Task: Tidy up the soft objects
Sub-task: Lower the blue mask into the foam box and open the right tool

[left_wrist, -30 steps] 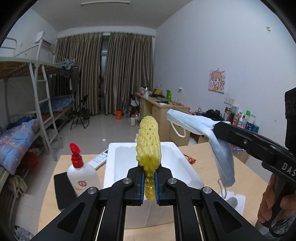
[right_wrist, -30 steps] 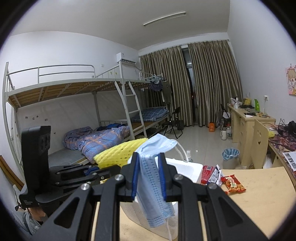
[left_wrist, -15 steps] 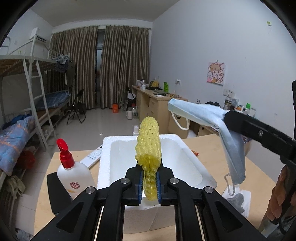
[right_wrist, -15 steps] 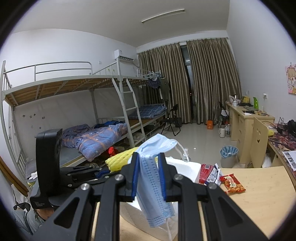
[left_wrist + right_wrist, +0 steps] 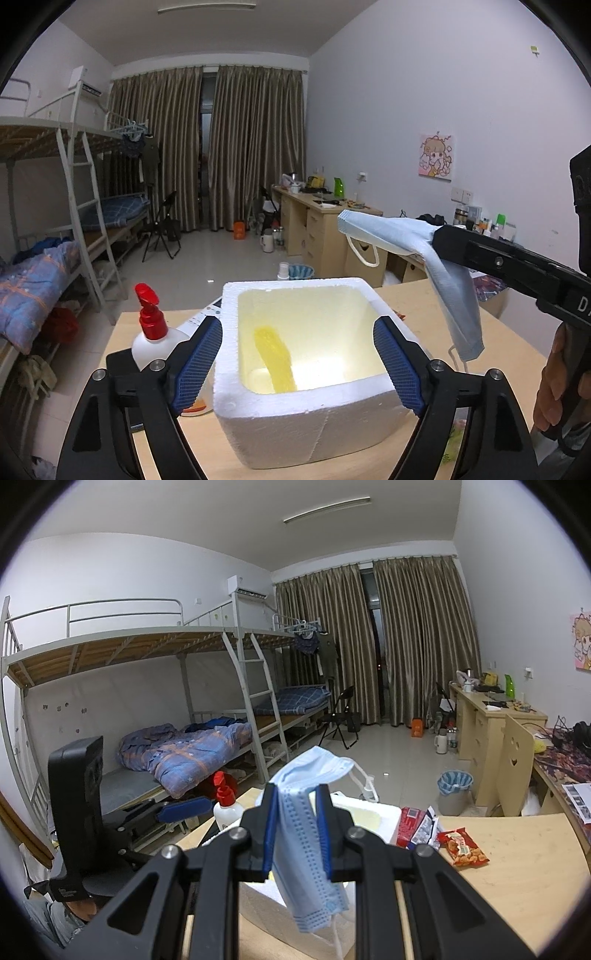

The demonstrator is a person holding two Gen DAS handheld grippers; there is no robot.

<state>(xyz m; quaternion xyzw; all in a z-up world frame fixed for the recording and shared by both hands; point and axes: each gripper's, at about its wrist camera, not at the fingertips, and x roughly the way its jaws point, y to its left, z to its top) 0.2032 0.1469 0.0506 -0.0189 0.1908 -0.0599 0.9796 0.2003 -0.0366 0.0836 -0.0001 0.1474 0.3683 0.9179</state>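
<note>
A white foam box (image 5: 295, 410) stands on the wooden table; its rim also shows in the right wrist view (image 5: 373, 812). A yellow foam net sleeve (image 5: 275, 360) lies inside the box. My left gripper (image 5: 297, 363) is open and empty, its blue pads either side of the box just above it. My right gripper (image 5: 297, 832) is shut on a light blue face mask (image 5: 306, 849). The mask (image 5: 439, 269) hangs from it above the box's right edge.
A white spray bottle with a red top (image 5: 153, 341) and a white remote (image 5: 199, 319) stand left of the box on the table (image 5: 417, 306). Snack packets (image 5: 461, 847) lie on the table right of the box. Beds, desks and a bin stand beyond.
My left gripper has opened and let go of the yellow foam sleeve, which now lies in the box. The right gripper still holds the mask beside it.
</note>
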